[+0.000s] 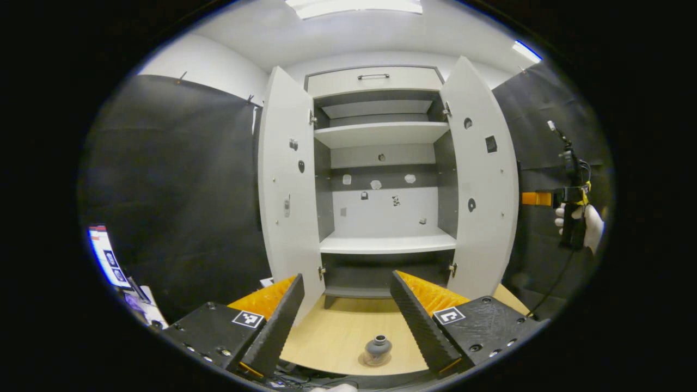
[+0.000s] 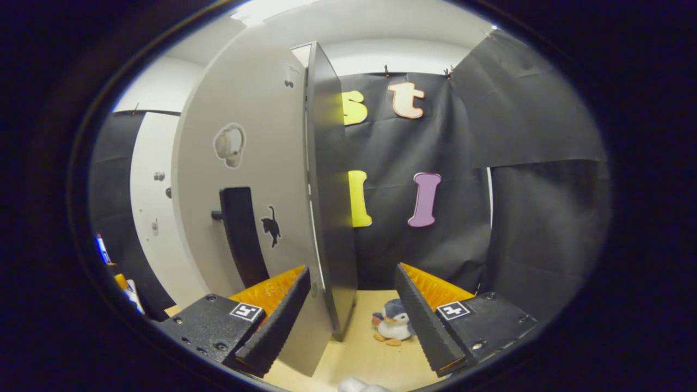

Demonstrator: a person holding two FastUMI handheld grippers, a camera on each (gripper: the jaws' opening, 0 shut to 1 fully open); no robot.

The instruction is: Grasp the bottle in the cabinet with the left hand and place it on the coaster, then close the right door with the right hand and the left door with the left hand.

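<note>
The small grey bottle stands upright on a round coaster on the wooden table, near its front edge. My left gripper is open above and behind it, holding nothing. The white cabinet stands with bare shelves and both doors swung wide: left door, right door. My right gripper, held by a gloved hand, hovers beside the right door's outer side. In the right gripper view that gripper is open, with the right door's edge between its fingers; I cannot tell whether they touch.
A plush penguin lies on the table behind the right door. A dark handle sits on that door's face. A screen stands low at the left. A drawer tops the cabinet.
</note>
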